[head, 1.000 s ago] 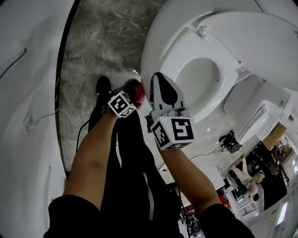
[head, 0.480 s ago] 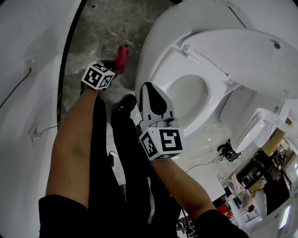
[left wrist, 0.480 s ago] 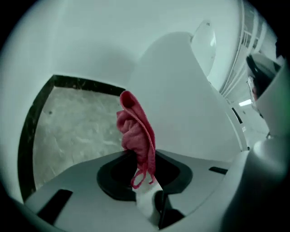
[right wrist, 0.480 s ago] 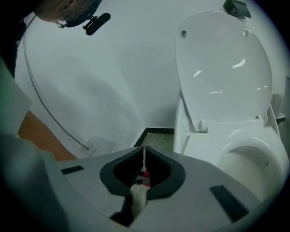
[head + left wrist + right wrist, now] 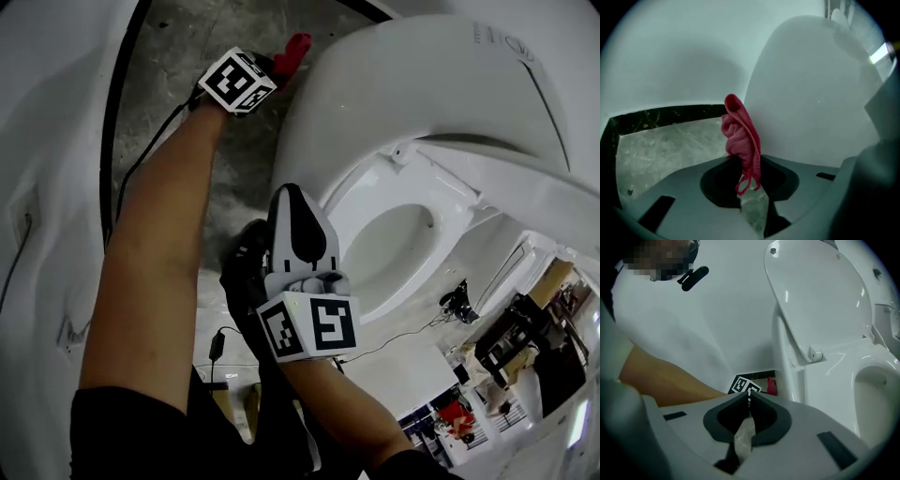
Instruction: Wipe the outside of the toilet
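Observation:
A white toilet [image 5: 375, 94] fills the right of the head view, its lid [image 5: 820, 291] raised and the seat and bowl [image 5: 394, 239] exposed. My left gripper [image 5: 281, 61] is stretched far forward beside the bowl's outer wall, shut on a red cloth [image 5: 740, 136] whose bunched end [image 5: 296, 49] touches or nearly touches the porcelain. In the left gripper view the toilet's curved side [image 5: 811, 93] stands just right of the cloth. My right gripper [image 5: 292, 211] hangs shut and empty near the bowl's front rim; its own view [image 5: 749, 397] shows the jaws closed with nothing between them.
A grey marbled floor [image 5: 178, 94] runs between the toilet and a white curved wall [image 5: 47, 141] at left. A black cable [image 5: 150, 150] trails along the floor. The person's dark legs and shoe [image 5: 246, 253] stand below. Cluttered equipment [image 5: 511, 347] lies at lower right.
My left gripper has swung forward and right with the red cloth, from beside the shoes to the toilet's outer side. The right gripper has stayed near the bowl's front.

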{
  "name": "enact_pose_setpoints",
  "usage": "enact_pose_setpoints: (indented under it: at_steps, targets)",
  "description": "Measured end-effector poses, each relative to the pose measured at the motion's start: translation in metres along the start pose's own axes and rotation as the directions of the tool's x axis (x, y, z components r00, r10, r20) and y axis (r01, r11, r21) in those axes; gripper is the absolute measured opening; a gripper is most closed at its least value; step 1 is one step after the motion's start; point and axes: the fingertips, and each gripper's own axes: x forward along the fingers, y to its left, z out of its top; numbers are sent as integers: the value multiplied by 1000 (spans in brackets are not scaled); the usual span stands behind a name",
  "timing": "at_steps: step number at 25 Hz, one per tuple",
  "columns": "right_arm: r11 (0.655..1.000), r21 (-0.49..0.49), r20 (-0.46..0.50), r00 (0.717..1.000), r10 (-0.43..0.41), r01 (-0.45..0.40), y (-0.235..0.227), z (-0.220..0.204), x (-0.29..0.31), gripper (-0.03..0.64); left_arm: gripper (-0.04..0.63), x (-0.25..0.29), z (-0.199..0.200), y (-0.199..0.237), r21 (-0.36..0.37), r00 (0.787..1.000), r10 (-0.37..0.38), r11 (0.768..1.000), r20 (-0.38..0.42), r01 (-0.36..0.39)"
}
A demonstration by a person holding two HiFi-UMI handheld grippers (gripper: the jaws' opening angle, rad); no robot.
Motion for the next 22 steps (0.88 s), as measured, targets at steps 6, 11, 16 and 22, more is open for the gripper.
enact_pose_setpoints:
  at_steps: [6, 11, 16, 22]
  targets:
    - [1000, -15, 16, 1000, -10, 10, -4, 3, 16, 40, 101, 43, 0, 5, 202, 997, 14, 979, -80, 3]
    - [1000, 10, 20, 1000, -14, 14, -3, 1, 13, 40, 101, 42, -8, 0, 289, 998, -6, 957, -57, 22]
    - [999, 51, -26, 1000, -17, 18, -1, -23, 6, 40, 100, 43, -41, -20, 195, 1000, 10, 981, -8, -8]
    - [991, 122, -91, 995, -46, 57, 5, -61, -2, 40, 97, 39, -99, -63, 46, 999, 44, 998, 29, -45]
